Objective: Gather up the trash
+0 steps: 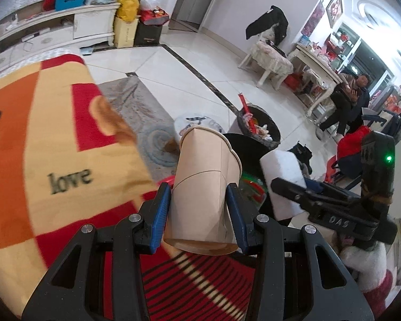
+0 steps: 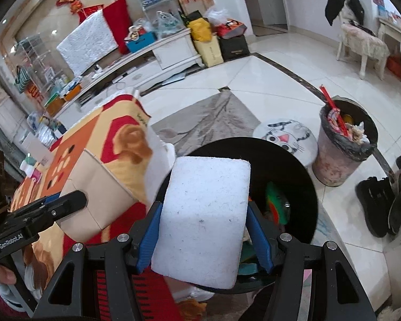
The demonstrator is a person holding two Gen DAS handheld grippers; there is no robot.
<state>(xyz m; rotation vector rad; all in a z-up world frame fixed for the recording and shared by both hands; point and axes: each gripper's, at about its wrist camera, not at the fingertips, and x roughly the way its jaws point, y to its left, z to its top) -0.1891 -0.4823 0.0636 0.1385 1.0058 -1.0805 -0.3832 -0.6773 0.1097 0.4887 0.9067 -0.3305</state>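
The word "love" stands in dark lowercase letters on the patterned cloth (image 1: 53, 139) with its red, orange and cream checks, seen in the left wrist view. In the same view the letters "DAS" show in pale print on the black body of the right gripper (image 1: 288, 184). In the right wrist view "GenRobot.AI" is printed in white on the black body of the left gripper (image 2: 74, 200). The other print is too small or blurred to read.

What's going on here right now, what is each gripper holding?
The left gripper is shut on a brown paper cup; the right gripper is shut on a white foam block. Both are held over the black bin, which already contains colourful rubbish. Nothing has been released yet.
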